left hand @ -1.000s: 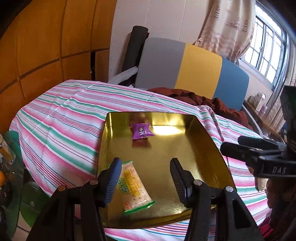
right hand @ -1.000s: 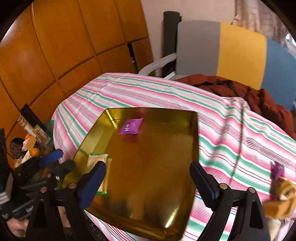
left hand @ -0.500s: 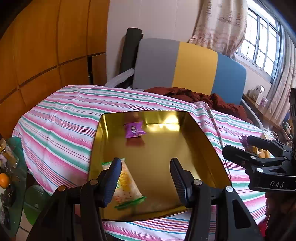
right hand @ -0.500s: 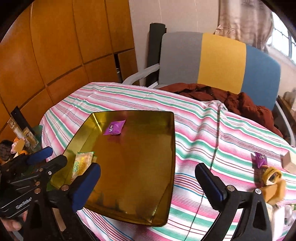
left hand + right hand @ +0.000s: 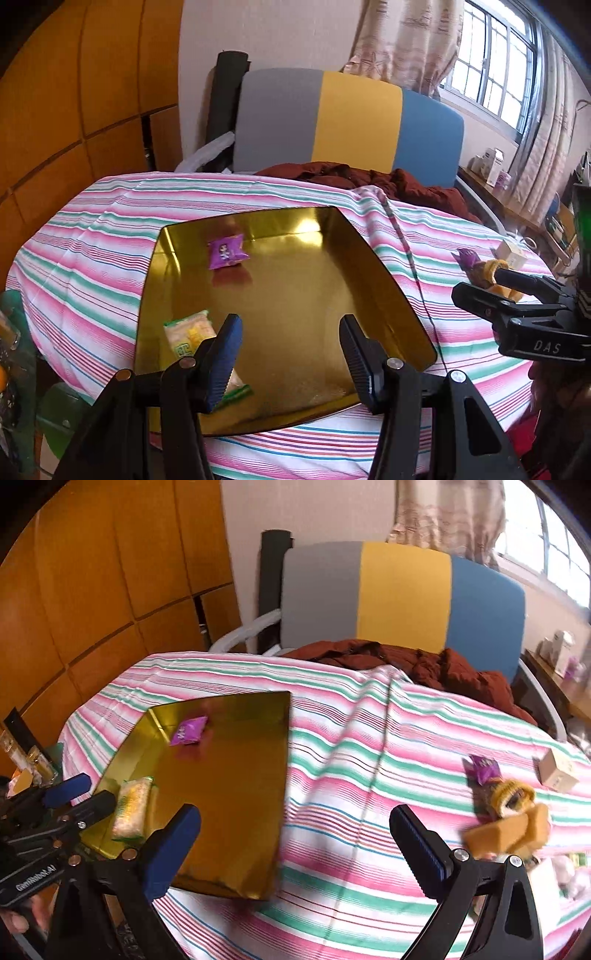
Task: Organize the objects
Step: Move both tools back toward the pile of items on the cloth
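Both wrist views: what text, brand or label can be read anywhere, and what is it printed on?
"DAS": black body of the right claw, in the left wrist view.
"GenRobot.AI": black body of the left claw, in the right wrist view.
Green-edged yellow snack packet in the gold metal tray: green print, unreadable.
Purple candy packet in the tray: print too small.
Purple wrapper on the striped tablecloth: blurred.

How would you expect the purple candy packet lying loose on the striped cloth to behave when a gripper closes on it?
The purple candy packet looks small and probably light. Its crinkled, twisted wrapper would likely crumple and feel slippery. It touches a yellow knitted item, which might shift too.
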Demonstrator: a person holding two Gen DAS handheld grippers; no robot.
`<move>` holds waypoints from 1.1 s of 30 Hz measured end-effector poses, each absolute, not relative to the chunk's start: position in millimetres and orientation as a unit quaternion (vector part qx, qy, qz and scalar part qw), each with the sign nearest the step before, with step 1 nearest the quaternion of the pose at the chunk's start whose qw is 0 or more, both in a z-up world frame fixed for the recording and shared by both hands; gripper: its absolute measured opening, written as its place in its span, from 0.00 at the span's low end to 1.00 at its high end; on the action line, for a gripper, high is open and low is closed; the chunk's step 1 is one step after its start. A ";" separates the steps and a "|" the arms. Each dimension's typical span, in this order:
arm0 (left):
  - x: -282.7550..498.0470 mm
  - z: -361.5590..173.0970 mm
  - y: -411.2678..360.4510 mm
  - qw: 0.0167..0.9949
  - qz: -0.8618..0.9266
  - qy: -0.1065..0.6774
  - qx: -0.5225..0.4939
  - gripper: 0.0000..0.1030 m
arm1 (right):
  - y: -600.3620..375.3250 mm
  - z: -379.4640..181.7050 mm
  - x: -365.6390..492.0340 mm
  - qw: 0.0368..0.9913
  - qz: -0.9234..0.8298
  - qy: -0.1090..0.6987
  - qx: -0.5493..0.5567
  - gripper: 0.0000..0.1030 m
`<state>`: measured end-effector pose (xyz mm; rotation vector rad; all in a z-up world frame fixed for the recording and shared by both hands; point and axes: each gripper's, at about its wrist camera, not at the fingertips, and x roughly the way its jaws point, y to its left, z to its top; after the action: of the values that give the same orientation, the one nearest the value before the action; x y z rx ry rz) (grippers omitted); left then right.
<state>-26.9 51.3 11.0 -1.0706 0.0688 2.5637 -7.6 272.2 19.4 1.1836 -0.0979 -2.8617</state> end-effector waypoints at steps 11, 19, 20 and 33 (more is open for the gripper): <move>-23.5 14.8 72.8 0.219 0.900 0.040 -0.376 0.54 | 315.8 5.1 5.7 -0.021 -0.914 -0.057 0.400 1.00; -17.0 18.0 109.0 0.266 0.887 0.065 -0.372 0.54 | 383.4 -0.4 32.0 -0.091 -0.903 -0.085 0.411 1.00; -15.9 18.6 114.2 0.272 0.886 0.069 -0.370 0.54 | 393.8 -0.1 35.8 -0.103 -0.901 -0.089 0.412 1.00; -0.4 14.2 191.1 0.353 0.849 0.125 -0.374 0.55 | 513.1 25.9 79.5 -0.226 -0.884 -0.174 0.371 1.00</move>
<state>-0.4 191.1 14.2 -0.9667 0.3244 2.1950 79.5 513.1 25.9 1.3714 -0.6417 -3.2635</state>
